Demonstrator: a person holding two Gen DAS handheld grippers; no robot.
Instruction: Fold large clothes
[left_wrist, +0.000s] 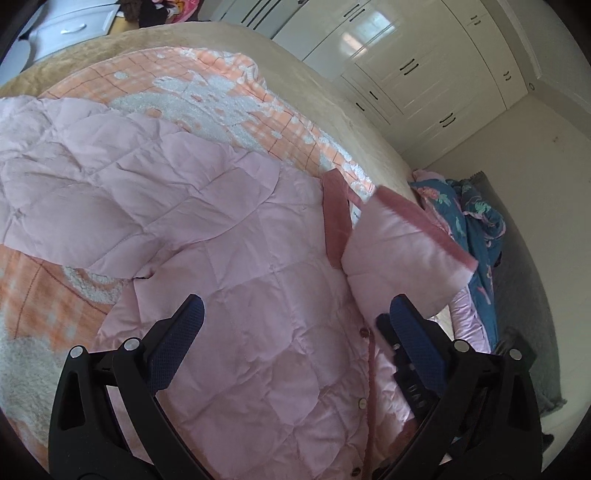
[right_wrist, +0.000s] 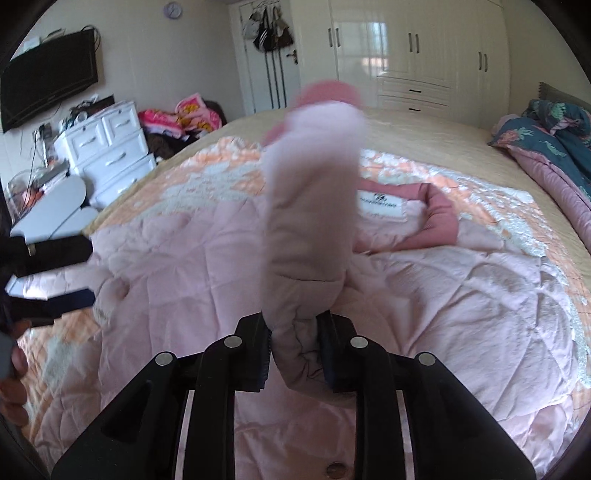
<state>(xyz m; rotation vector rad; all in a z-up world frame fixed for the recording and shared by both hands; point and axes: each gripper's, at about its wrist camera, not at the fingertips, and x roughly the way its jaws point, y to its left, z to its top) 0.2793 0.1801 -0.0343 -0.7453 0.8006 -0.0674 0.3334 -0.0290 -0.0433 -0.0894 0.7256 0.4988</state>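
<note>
A: Biggest first. Your bed (right_wrist: 424, 129) fills both views, tan cover, with an orange-and-white blanket (left_wrist: 207, 88) on top and the pink quilted jacket (left_wrist: 229, 229) spread flat over that.

B: Only in your right wrist view?

A: The white neck label (right_wrist: 382, 206), a TV (right_wrist: 48, 88) on the wall, a white drawer unit (right_wrist: 110, 155), bags hung on the door. Also your left gripper (right_wrist: 70, 299), blurred at the frame's left edge.

B: And the left wrist view?

A: The snap buttons (left_wrist: 365, 332) down the jacket front. The white wardrobe (left_wrist: 413, 70) and the blue floral bedding (right_wrist: 554, 133) show in both.

B: Grippers?

A: Your left gripper's jaws stand wide apart above the jacket front, nothing between them. Your right gripper (right_wrist: 295, 354) is clamped on the jacket's sleeve (right_wrist: 310, 206), held up, dark pink cuff (right_wrist: 325, 92) at top, blurred.
</note>
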